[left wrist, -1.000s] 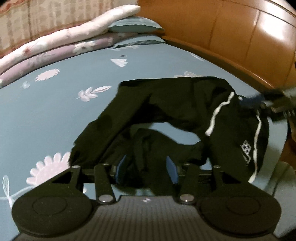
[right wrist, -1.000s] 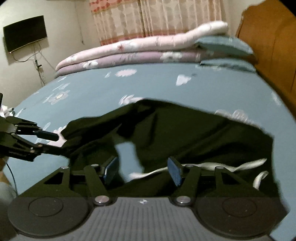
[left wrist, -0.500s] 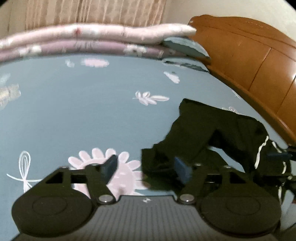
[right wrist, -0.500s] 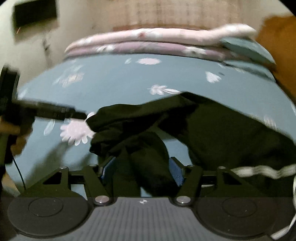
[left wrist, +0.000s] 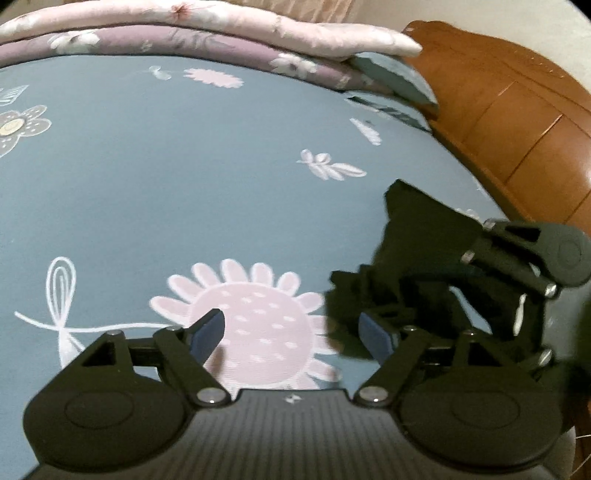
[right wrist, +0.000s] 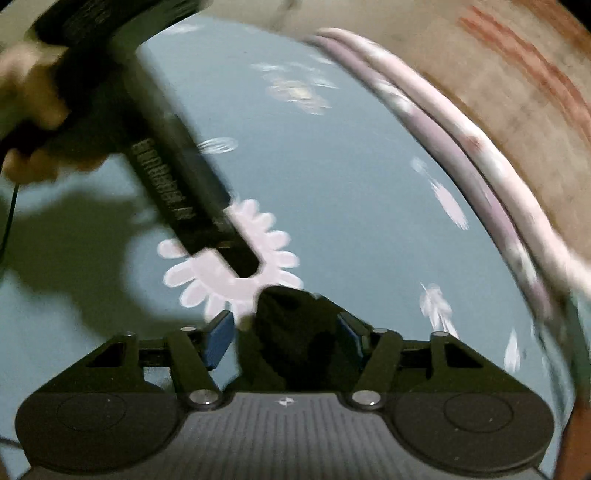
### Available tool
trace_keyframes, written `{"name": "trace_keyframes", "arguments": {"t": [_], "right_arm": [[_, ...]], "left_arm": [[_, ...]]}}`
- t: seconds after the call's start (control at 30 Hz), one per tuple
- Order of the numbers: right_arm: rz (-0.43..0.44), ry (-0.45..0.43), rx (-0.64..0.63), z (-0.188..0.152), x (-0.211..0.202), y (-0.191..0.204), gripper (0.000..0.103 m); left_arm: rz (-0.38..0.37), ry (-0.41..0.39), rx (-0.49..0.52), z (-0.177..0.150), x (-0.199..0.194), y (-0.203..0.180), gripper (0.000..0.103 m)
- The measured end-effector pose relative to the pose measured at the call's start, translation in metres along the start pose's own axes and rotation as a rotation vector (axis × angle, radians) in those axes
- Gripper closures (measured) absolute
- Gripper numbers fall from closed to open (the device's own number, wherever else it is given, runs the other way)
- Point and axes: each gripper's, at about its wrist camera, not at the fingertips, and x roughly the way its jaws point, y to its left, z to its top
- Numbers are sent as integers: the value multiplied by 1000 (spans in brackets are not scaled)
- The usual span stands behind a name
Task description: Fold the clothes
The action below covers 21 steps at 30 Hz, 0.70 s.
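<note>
A black garment (left wrist: 413, 236) with a white stripe lies bunched on the blue flowered bedsheet (left wrist: 184, 184), at the right of the left wrist view. My left gripper (left wrist: 291, 328) hovers over a pink flower print just left of it. Its jaws are opening and nothing is between them. The right gripper's linkage (left wrist: 517, 254) reaches in over the garment from the right. In the blurred right wrist view, my right gripper (right wrist: 286, 336) straddles the garment's end (right wrist: 295, 332). Its jaws are closing, and a thin gap still shows at the left pad (right wrist: 221, 339).
Folded pink and mauve quilts (left wrist: 221, 33) and a blue pillow (left wrist: 395, 77) line the far side of the bed. A wooden headboard (left wrist: 517, 110) runs along the right. A hand (right wrist: 26, 92) holds the left tool's black body (right wrist: 166, 166) at upper left.
The garment has left my left gripper's jaws, which stand wider and have moved left over the pink flower. My right gripper has rolled, slid to the garment's end and narrowed.
</note>
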Motion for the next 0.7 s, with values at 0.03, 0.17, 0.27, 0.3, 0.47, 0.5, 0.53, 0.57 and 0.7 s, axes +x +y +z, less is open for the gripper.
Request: {"name": "trace_keyframes", "arguments": {"t": [0.03, 0.17, 0.27, 0.3, 0.47, 0.5, 0.53, 0.57, 0.7], "right_arm": [[-26, 15, -48, 1, 6, 6, 79], [-59, 48, -69, -4, 9, 8, 95], [-84, 52, -12, -17, -11, 0, 96], [-88, 52, 16, -24, -21, -3, 97], [-100, 85, 143, -65, -66, -11, 97], [-108, 101, 164, -75, -71, -11, 97], [-117, 116, 184, -84, -76, -12, 97], [-123, 137, 208, -93, -79, -13, 97], [-128, 212, 303, -128, -86, -12, 97]], "left_arm": [[-5, 2, -9, 0, 1, 2, 23], [-61, -8, -31, -1, 2, 5, 21], [-92, -22, -20, -2, 5, -4, 18], [-113, -24, -23, -2, 7, -6, 17], [-199, -23, -1, -5, 19, -27, 14], [-205, -21, 13, -6, 22, -34, 14], [-213, -19, 22, -6, 24, -40, 14], [-222, -17, 30, -6, 27, -46, 14], [-298, -3, 68, -9, 35, -69, 14]]}}
